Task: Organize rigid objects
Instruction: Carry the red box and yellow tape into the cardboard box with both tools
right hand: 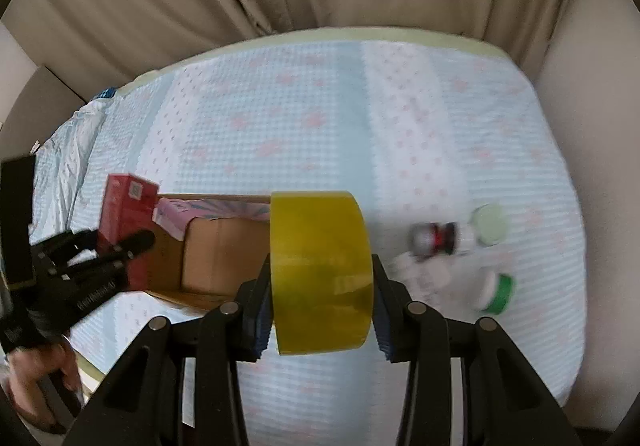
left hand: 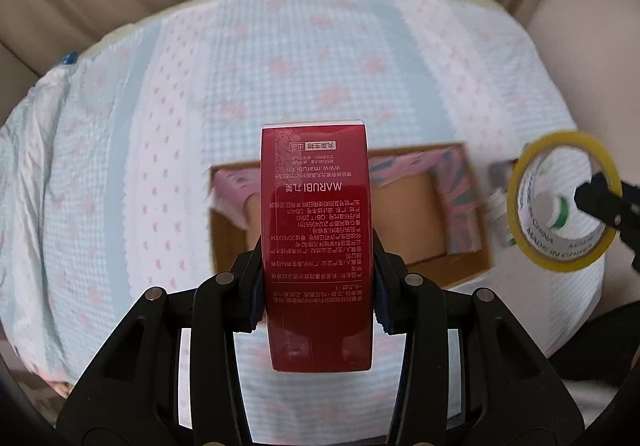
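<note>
Partly hidden cardboard box [left hand: 424, 214], blurred bottles [right hand: 436, 238] beyond tape roll [right hand: 320, 274]

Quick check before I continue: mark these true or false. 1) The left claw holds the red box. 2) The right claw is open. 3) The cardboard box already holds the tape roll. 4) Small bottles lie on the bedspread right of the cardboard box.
1) The left claw holds the red box: true.
2) The right claw is open: false, it is shut on the yellow tape roll.
3) The cardboard box holds the tape roll: false, the roll is in the claw.
4) Small bottles lie on the bedspread right of the box: true.
</note>
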`<move>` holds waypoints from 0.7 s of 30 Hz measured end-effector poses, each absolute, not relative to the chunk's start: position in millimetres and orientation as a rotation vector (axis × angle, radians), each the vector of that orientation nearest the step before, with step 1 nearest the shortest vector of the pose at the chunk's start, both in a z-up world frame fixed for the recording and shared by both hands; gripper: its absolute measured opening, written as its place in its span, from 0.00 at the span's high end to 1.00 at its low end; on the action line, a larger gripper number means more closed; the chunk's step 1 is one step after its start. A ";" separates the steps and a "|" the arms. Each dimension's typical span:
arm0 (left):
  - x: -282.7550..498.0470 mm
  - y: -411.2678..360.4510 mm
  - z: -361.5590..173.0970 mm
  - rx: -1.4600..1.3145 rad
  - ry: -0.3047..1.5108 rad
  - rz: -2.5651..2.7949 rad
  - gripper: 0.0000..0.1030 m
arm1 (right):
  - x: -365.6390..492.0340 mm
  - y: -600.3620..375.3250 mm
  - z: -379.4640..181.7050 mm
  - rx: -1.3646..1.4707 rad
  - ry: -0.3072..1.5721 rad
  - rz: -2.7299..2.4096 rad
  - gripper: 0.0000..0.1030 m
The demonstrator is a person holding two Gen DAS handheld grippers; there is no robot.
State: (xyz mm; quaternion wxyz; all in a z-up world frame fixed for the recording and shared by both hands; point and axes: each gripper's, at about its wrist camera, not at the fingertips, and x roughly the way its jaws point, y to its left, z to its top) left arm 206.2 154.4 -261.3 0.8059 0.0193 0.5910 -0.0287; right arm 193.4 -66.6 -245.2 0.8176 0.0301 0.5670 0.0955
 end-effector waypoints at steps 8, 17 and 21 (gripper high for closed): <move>224.2 193.6 -343.1 0.083 1.378 -0.137 0.63 | 218.6 8.4 -310.6 0.166 1.318 0.168 0.63; 244.8 180.2 -405.3 0.113 1.451 -0.234 0.63 | 238.5 34.3 -380.9 0.135 1.427 0.089 0.63; 248.0 168.9 -412.4 0.148 1.465 -0.256 0.63 | 242.2 27.4 -394.2 0.112 1.451 0.075 0.63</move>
